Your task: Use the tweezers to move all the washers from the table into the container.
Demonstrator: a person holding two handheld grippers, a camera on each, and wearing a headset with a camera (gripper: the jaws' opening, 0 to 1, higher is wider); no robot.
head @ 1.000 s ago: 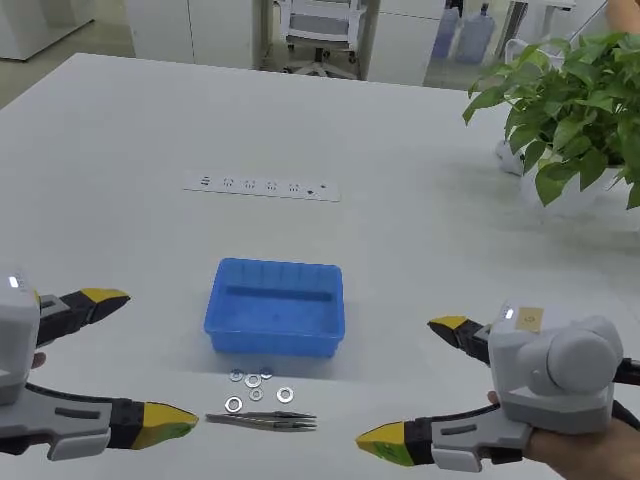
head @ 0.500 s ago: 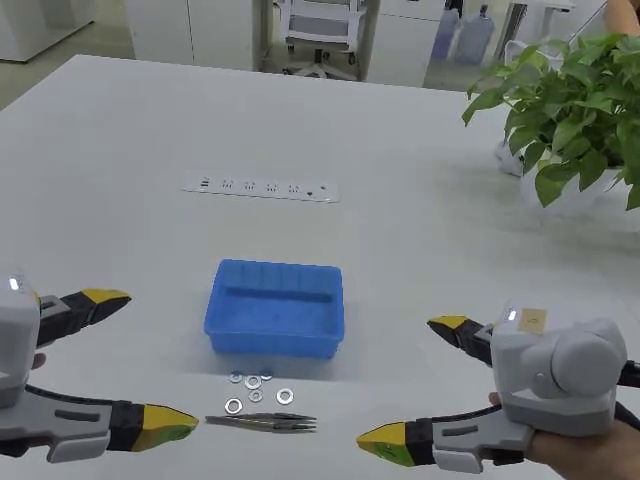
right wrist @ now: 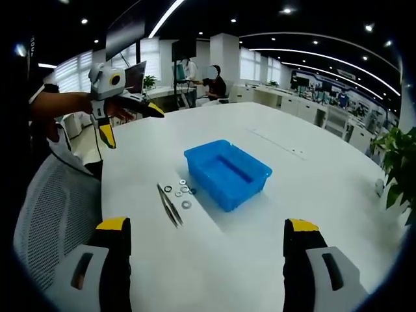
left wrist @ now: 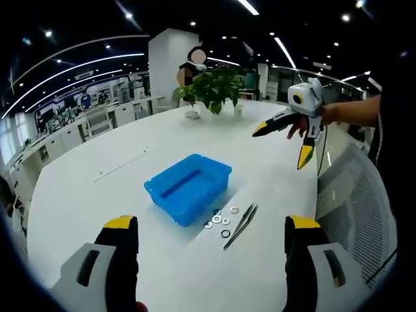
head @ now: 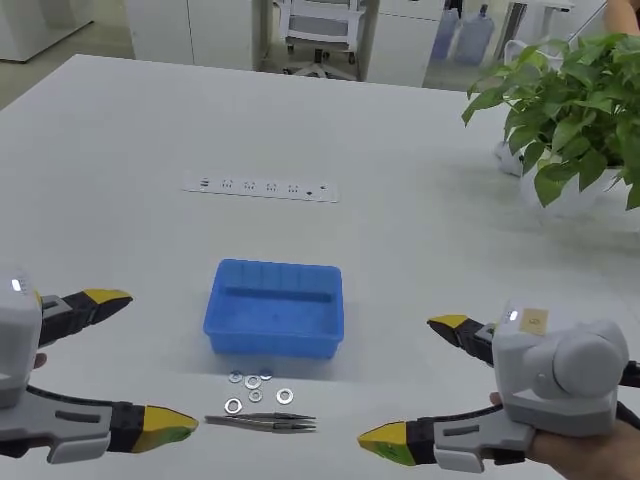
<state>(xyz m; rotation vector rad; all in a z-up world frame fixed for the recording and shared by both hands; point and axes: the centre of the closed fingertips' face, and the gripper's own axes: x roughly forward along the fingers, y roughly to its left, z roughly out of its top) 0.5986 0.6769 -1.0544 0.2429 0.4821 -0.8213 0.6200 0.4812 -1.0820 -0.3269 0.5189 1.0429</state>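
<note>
Left hand-held gripper and right hand-held gripper: hovering wide open, flanking tweezers and washers lying near-side of blue container on table.

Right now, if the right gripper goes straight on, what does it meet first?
Probably the blue container, near centre ahead of the right gripper. The washers and tweezers lie left of that line. Height over the table is unclear.

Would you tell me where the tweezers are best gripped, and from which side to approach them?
I'd grip the tweezers at mid-length, coming down from above with the jaws either side of their arms. They lie flat on the table, crosswise in the head view, no end raised. The washers sit just beyond, toward the container, so favour the near side.
</note>
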